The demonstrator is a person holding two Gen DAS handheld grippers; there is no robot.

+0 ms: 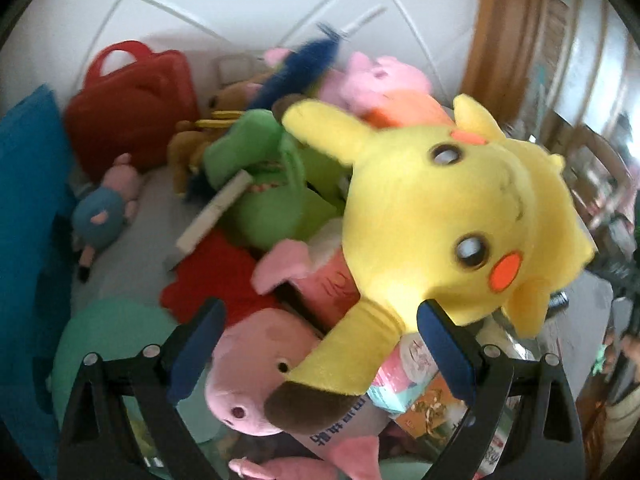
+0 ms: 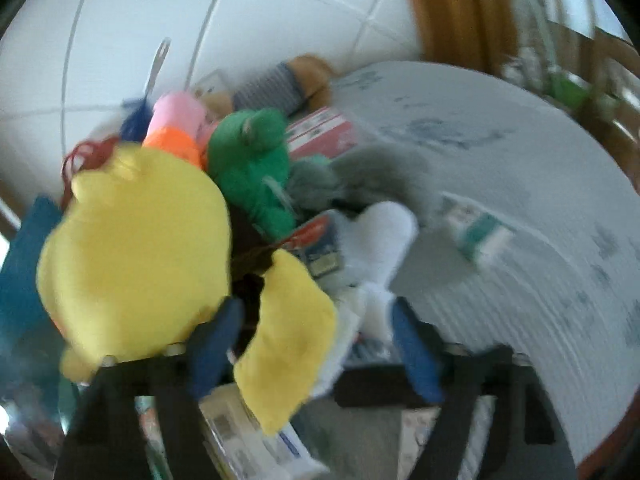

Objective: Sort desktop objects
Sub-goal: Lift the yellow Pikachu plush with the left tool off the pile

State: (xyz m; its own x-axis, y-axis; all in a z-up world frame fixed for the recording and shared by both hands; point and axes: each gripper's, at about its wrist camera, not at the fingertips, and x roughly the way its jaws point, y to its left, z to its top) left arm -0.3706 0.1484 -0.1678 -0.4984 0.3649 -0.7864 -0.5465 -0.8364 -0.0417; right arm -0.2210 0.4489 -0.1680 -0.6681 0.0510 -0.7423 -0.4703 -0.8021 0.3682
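With both your left gripper [image 1: 320, 344] and right gripper [image 2: 316, 344] spread wide and gripping nothing, the yellow plush [image 1: 460, 208] lay atop the toy pile, looking soft, light and squashy, best pinched at its ear.

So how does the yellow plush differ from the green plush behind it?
The yellow plush is larger and nearest the camera; the green plush looks smaller and sits deeper in the pile. The yellow one shows eyes and orange cheeks; the green one shows no face. Both are soft toys.
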